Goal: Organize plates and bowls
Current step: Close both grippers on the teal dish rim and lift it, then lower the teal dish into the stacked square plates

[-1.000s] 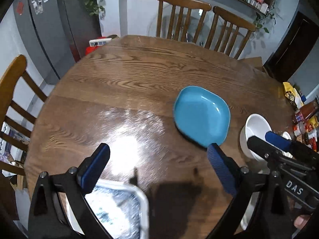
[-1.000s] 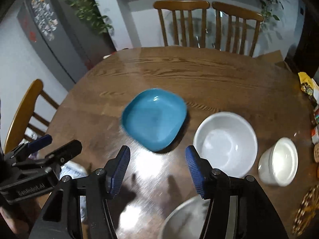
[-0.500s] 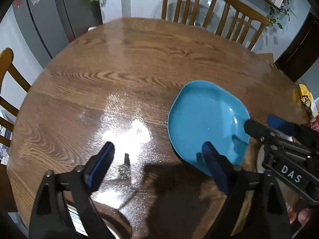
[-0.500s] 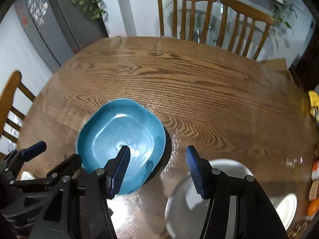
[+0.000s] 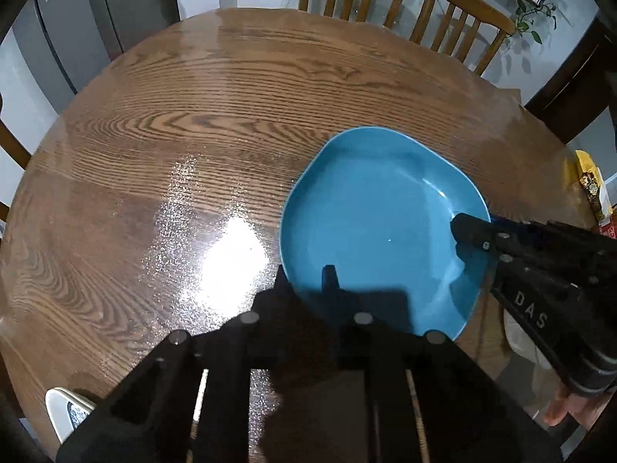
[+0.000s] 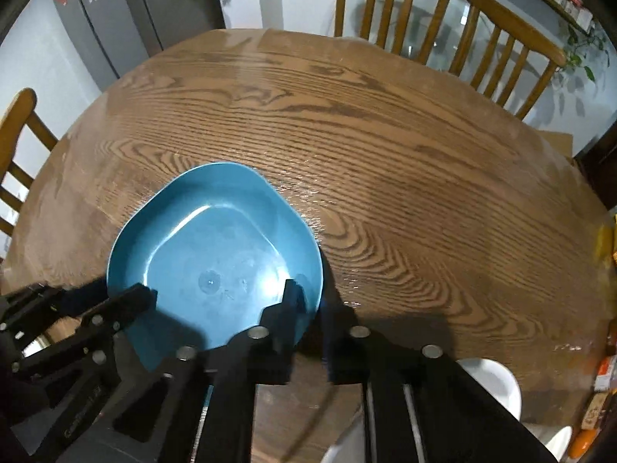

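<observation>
Blue plate (image 5: 380, 227): we see it on the round wooden table (image 5: 216, 123), in the near-right part of the top in the left wrist view, at about 4 o'clock from the table's centre. In the right wrist view the same plate (image 6: 216, 254) sits toward 8 o'clock. It is a rounded-square dish with a raised rim; we cannot tell whether its base is flat on the wood or slightly lifted.

Left gripper (image 5: 308, 289): we hold it on the plate's near-left rim. Its jaws are drawn together on that rim, one finger inside the dish and one outside. In the right wrist view it (image 6: 115, 301) enters from 9 o'clock, with one finger tip over the rim.

Right gripper (image 6: 308, 305): we have it pinched on the plate's near-right rim, one finger inside the dish, the other outside on the table side. In the left wrist view it (image 5: 472, 231) comes in from 3 o'clock, gripping the far-right edge.

White bowl (image 6: 489, 393): partly seen at 5 o'clock in the right wrist view, behind the right gripper's frame, apart from the plate.

Chairs (image 5: 459, 11): two wooden ones stand at the far side of the table, around 12 to 1 o'clock.

Refrigerator (image 6: 104, 11): grey, at 10 o'clock beyond the table.
</observation>
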{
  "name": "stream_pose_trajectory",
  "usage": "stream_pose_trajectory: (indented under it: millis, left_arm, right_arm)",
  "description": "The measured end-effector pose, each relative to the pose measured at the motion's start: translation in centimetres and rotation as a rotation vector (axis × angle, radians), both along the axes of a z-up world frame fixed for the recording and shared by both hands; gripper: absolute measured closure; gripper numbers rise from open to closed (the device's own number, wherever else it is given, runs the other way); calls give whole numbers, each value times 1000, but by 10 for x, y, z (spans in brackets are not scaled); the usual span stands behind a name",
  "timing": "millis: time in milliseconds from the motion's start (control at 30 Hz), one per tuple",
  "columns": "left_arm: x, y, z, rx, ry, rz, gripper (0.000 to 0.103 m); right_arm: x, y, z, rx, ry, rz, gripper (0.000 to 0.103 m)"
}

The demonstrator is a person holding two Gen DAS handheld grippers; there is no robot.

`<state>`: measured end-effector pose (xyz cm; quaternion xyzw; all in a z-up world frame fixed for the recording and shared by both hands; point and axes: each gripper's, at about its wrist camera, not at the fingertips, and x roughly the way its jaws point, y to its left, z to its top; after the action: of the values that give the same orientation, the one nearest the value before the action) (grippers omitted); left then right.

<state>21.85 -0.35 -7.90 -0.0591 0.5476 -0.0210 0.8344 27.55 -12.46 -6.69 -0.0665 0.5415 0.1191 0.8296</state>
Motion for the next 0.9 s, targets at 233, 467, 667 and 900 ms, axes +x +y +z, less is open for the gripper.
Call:
stream_pose_trajectory:
  millis: [233, 467, 667, 900]
  left_arm:
    - [-11, 7, 15, -19, -20, -16, 91]
    - [-53, 31, 64, 10, -117, -47, 91]
    - [-103, 62, 79, 63, -137, -49, 91]
    - [-151, 106, 75, 102, -116, -32, 91]
  right_arm:
    - [-18, -1, 19, 54, -20, -32, 95]
    - [-60, 6, 58, 161, -77, -23, 95]
    - [-104, 33, 76, 210, -108, 40, 95]
    - [-158, 76, 70, 216, -80, 139, 95]
